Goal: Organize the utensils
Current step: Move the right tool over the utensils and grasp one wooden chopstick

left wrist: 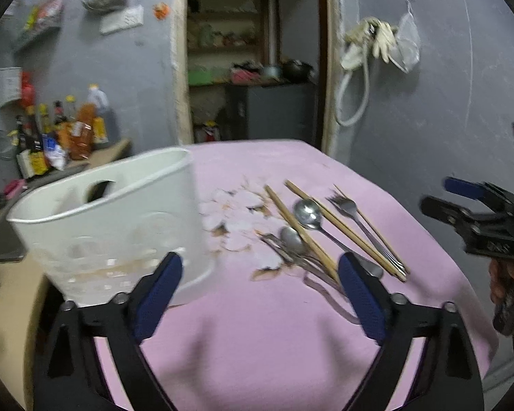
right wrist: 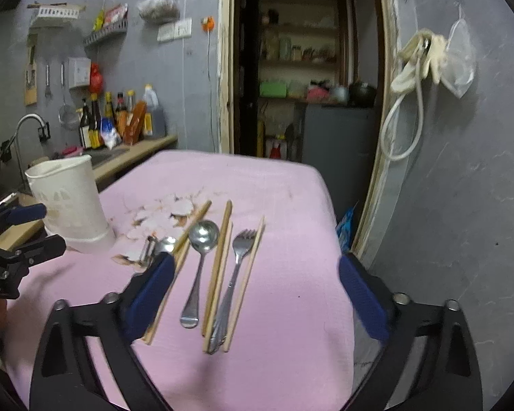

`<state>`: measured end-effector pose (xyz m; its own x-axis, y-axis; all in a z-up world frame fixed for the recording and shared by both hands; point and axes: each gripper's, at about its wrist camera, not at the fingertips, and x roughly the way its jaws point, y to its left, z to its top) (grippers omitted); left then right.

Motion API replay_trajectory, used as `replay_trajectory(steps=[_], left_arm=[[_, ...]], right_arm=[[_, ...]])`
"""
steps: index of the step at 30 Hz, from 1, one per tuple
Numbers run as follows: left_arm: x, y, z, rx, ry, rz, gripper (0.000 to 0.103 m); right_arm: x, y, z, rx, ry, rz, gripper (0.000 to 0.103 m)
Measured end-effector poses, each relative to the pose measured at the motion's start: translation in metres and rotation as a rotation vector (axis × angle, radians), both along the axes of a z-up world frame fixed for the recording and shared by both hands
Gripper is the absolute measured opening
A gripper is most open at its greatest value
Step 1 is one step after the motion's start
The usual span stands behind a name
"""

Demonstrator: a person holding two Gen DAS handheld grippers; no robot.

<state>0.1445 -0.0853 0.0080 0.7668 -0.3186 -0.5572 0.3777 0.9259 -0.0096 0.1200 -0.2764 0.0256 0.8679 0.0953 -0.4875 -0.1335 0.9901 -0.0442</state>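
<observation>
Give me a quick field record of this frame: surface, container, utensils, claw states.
surface: pink cloth over the table, with a worn, flaking patch near the container
container: white utensil holder, upright at the cloth's left edge; inside not visible
utensils: large spoon, fork, wooden chopsticks, all lying flat on the cloth, none in the holder
partly hidden: smaller spoon behind the right claw's finger
left claw: open, empty, above the cloth
right claw: open, empty, utensils below it
</observation>
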Motion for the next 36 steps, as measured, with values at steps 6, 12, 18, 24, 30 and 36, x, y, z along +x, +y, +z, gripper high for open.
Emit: replay_trajectory(steps=[6,12,18,24,30,36], left_arm=[[0.033,-0.017,-0.015,-0.046,0.176,-0.053,0.049],[0.062,-0.026,-0.029,-0.088,0.305,-0.047,0.034],[0.078,-0.026,-0.035,-0.096,0.361,-0.037,0.031],[0.089,-0.023,-0.040,-0.112,0.415,-0.034,0.028],[0.098,-0.024,-0.041,-0.119,0.451,-0.050,0.028],[0.101,-0.029,-0.041,-0.114,0.456,-0.031,0.021]], right_arm=[[0.029,-0.010,-0.011,0.002,0.110,0.047,0.061],[0.061,-0.010,-0.024,0.008,0.208,0.095,0.044],[0.094,-0.008,-0.037,-0.004,0.291,0.107,0.024],[0.109,-0.008,-0.048,-0.002,0.351,0.137,0.018],[0.118,-0.008,-0.048,-0.011,0.363,0.145,0.018],[0.118,-0.005,-0.049,-0.021,0.350,0.145,0.018]])
